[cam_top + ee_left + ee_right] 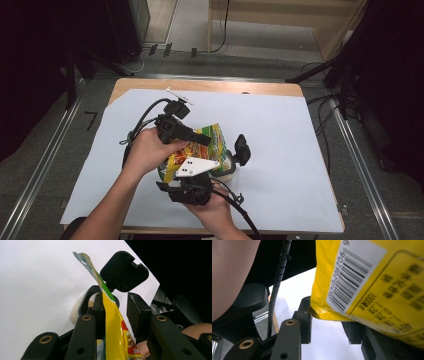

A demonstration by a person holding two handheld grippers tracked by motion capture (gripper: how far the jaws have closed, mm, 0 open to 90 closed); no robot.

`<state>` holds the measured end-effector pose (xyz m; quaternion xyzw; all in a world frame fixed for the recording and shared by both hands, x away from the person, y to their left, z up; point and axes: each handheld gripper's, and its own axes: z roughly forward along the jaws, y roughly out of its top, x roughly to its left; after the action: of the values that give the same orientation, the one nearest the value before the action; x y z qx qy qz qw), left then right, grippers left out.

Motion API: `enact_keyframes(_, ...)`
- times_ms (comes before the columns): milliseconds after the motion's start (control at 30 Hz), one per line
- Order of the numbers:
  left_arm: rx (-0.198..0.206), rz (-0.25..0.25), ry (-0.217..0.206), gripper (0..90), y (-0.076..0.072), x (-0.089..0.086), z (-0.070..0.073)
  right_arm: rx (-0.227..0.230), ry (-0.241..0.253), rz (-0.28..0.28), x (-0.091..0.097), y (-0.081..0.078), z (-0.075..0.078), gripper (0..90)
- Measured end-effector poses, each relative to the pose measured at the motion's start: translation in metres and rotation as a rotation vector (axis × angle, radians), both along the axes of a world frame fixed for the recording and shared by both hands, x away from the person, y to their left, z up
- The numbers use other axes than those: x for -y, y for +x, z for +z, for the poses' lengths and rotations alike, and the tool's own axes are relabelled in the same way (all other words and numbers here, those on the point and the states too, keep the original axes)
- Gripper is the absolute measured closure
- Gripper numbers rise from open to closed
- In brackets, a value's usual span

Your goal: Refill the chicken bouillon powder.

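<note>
White paper-covered table (pixel 300 150) | yellow snack bag (pixel 112 322) held above a container (pixel 227 172), black flip lid (pixel 124 271) open | left gripper (pixel 116 312): bag between jaws, grip unclear | right gripper (pixel 327 322): bag corner between jaws, grip unclear.

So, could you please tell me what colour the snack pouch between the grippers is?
The snack pouch is mainly yellow with a green top band, clearest in the left gripper view.

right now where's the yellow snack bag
In the high view the yellow snack bag is held up near the table's middle, between the left hand-held gripper and right hand-held gripper, over a container with its lid open.
</note>
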<state>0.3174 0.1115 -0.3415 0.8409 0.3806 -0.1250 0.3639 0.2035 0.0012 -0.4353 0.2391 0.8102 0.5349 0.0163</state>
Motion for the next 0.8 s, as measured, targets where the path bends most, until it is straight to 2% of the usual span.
enact_keyframes(200,0.002,0.004,-0.001,69.9,0.0000,-0.0002,0.0002,0.005,-0.001,0.002,0.0001,0.0004,-0.0003,64.2)
enact_keyframes(300,0.021,0.010,-0.006,70.2,-0.0014,0.0004,0.0019,0.006,0.003,0.001,0.0004,0.0009,-0.0001,64.3)
enact_keyframes(800,0.041,0.012,-0.002,69.9,-0.0035,0.0000,0.0055,0.000,0.016,0.003,0.0013,0.0021,-0.0003,64.5)
